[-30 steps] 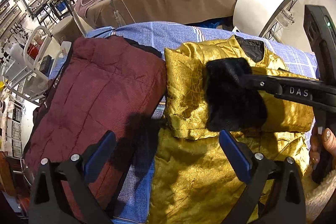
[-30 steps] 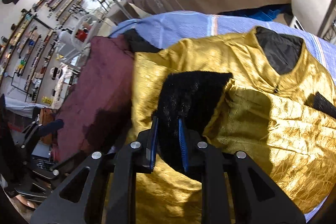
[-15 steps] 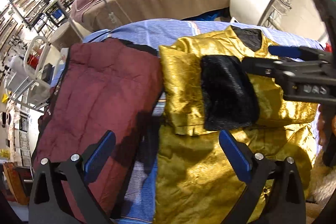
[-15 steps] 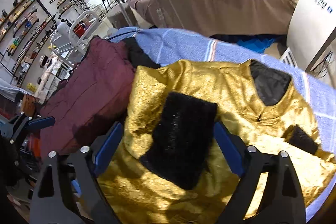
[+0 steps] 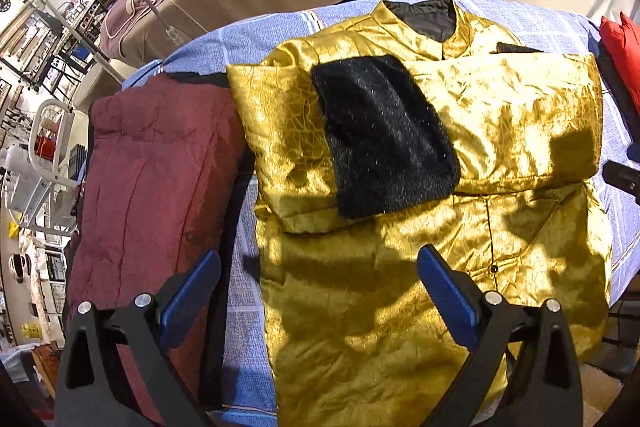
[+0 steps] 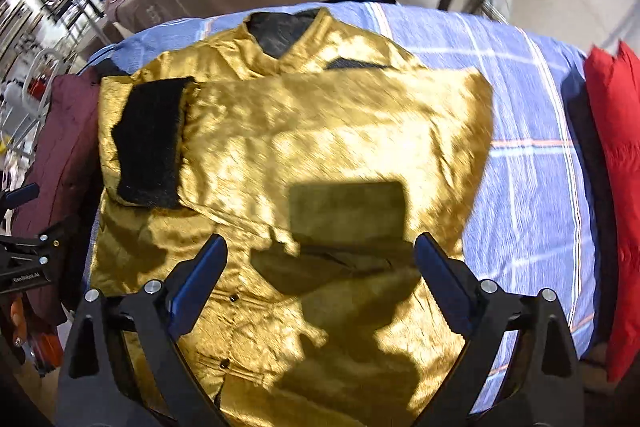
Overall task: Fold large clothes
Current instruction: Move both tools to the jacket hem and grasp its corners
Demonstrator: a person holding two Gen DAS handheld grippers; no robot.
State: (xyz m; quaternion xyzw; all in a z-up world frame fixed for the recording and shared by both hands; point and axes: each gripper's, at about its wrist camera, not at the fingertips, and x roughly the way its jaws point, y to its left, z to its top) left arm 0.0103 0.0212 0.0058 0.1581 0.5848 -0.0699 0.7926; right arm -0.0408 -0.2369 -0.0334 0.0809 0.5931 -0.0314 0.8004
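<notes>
Left claw [image 5: 318, 291] wide open, right claw [image 6: 318, 277] likewise, above gold jacket [image 6: 320, 147]

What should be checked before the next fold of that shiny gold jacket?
1. Left tongs open and holding nothing: ok.
2. Right tongs open and holding nothing: ok.
3. Sleeve with the black furry cuff folded across the chest of the gold jacket: ok.
4. Lower half of the jacket lying flat: not ok, it is creased.
5. Hem at the near edge visible for grasping: cannot tell.
6. Maroon coat apart from the jacket: cannot tell; their edges look close.
</notes>
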